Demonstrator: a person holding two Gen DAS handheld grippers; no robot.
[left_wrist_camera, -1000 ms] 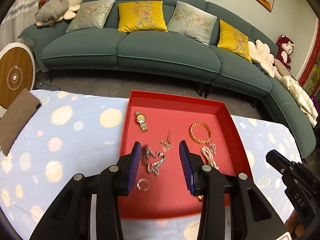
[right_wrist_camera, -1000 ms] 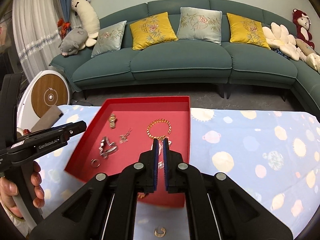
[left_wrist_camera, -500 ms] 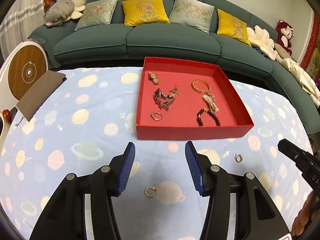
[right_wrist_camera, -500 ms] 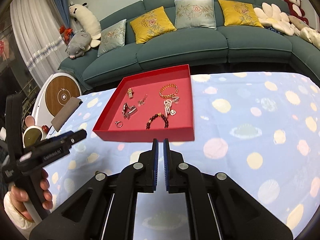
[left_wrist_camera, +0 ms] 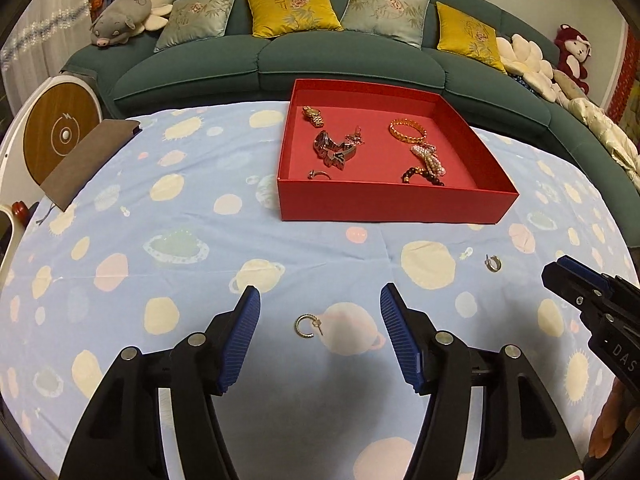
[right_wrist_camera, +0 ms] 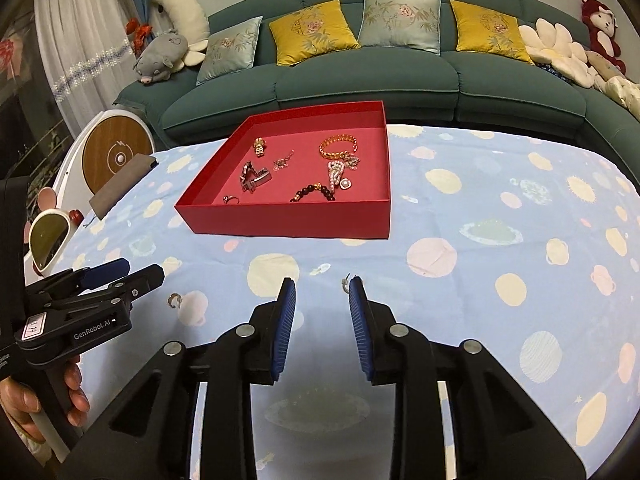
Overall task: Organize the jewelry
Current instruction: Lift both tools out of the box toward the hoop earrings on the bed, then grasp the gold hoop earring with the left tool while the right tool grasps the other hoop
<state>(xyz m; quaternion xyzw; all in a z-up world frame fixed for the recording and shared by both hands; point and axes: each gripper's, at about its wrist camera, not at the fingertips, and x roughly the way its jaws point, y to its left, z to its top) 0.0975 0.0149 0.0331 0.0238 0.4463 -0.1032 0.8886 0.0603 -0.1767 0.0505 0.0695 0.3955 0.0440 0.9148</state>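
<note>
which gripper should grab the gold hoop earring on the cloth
Left. The left gripper is open with the gold hoop lying between its fingers. The right gripper is lined up by the other earring instead.

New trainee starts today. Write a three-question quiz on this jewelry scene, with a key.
1. True or false: the gold hoop earring lies inside the red box.
2. Which tongs frame that earring: left tongs or right tongs?
3. How many earrings lie loose on the tablecloth, counting the silver hoop earring?

Key:
1. False; it lies on the cloth, in front of the box.
2. Left tongs, open.
3. Two.
</note>
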